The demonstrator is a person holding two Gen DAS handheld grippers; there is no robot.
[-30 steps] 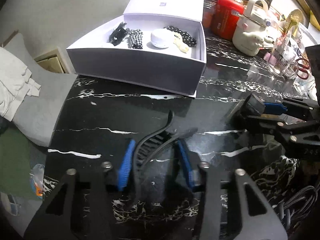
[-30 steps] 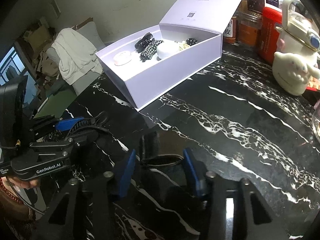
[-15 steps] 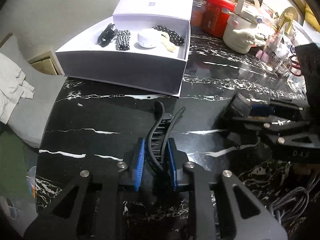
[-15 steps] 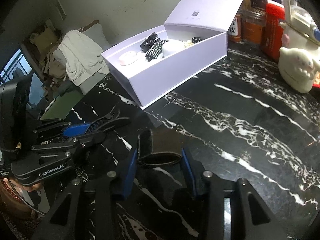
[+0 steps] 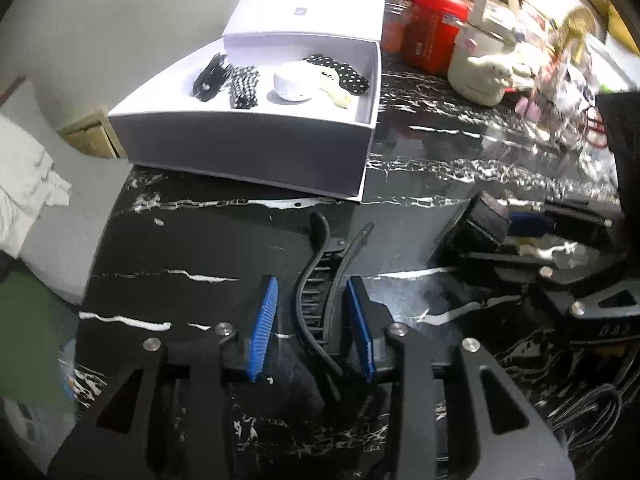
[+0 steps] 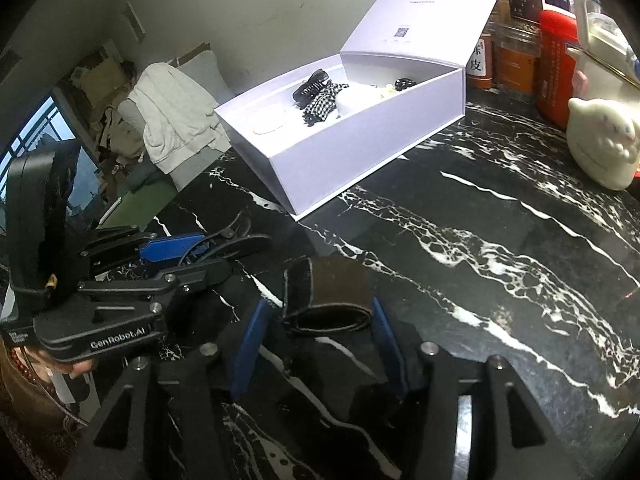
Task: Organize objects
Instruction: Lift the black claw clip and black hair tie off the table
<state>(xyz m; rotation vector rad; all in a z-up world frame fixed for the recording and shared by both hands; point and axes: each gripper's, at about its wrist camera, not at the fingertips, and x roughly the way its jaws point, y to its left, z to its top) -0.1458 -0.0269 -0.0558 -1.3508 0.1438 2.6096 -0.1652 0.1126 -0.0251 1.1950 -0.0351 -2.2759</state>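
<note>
Cardboard makes up the one container we see, a lavender box (image 5: 256, 152) with its hinged lid (image 6: 424, 16) standing open at the back, resting on the black marbled worktop (image 6: 480, 240). Inside it we count six things: a pale pink round case (image 6: 271, 125) at the far left end, one black claw clip (image 5: 210, 77), one checked black-and-white hair tie (image 5: 243, 86), one white round case (image 5: 292, 86), one cream clip (image 5: 338, 96) and one black dotted piece (image 5: 340, 74) at the right end.

In front of the box, on the worktop, lies one long black hair clip (image 5: 320, 296). It sits between the fingers of the left tool (image 5: 313, 330), whose jaws are opening; its right pad is against the clip, its left pad stands clear. To the right of that clip, also in front of the box, one dark brown folded band (image 6: 328, 300) lies between the fingers of the right tool (image 6: 316, 344), whose jaws are likewise opening, with the left pad apart from it.

Right of the box stand one cream kettle-shaped pot (image 6: 600, 148), one red canister (image 5: 432, 36) and, as far as we can tell, three jars (image 6: 516, 44).
</note>
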